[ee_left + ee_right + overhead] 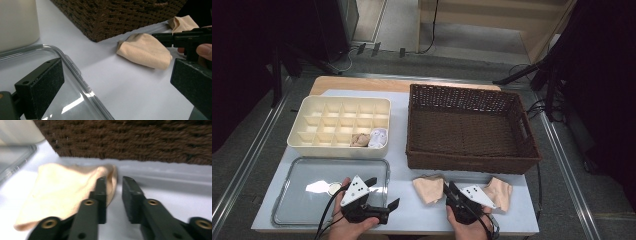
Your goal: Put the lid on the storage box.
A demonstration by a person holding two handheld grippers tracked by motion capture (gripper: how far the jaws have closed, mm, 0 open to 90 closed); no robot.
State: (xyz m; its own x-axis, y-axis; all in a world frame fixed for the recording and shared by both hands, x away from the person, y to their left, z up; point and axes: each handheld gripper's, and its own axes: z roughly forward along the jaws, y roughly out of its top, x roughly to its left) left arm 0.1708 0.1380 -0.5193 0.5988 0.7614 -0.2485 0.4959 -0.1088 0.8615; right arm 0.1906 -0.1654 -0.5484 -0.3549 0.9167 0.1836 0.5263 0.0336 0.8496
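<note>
The right hand-held gripper (447, 190) sits low at the near edge of the worktop (399, 177), held in a hand (469, 225) that comes in from the bottom. It points away from the person, toward the basket. Its two black jaws are close together with a thin gap between them, and nothing is pinched in that gap. One jaw lies over the edge of a folded beige cloth (65, 192) — soft, smooth and shaped a bit like a wedge. This cloth lies flat on the worktop just in front of the basket. A second beige cloth (501, 192) lies beside the right hand.

The left hand-held gripper (384, 192) is held still, tipped on its side over the corner of a clear plastic tray (287, 197). Its jaws are wide apart and hold nothing. The tray is shiny, flat and has round corners.

The dark brown wicker basket (472, 162) is big, rough and woven. The cream plastic box (337, 150) has many small square pockets — two near its front hold rolled-up soft things (369, 139).
</note>
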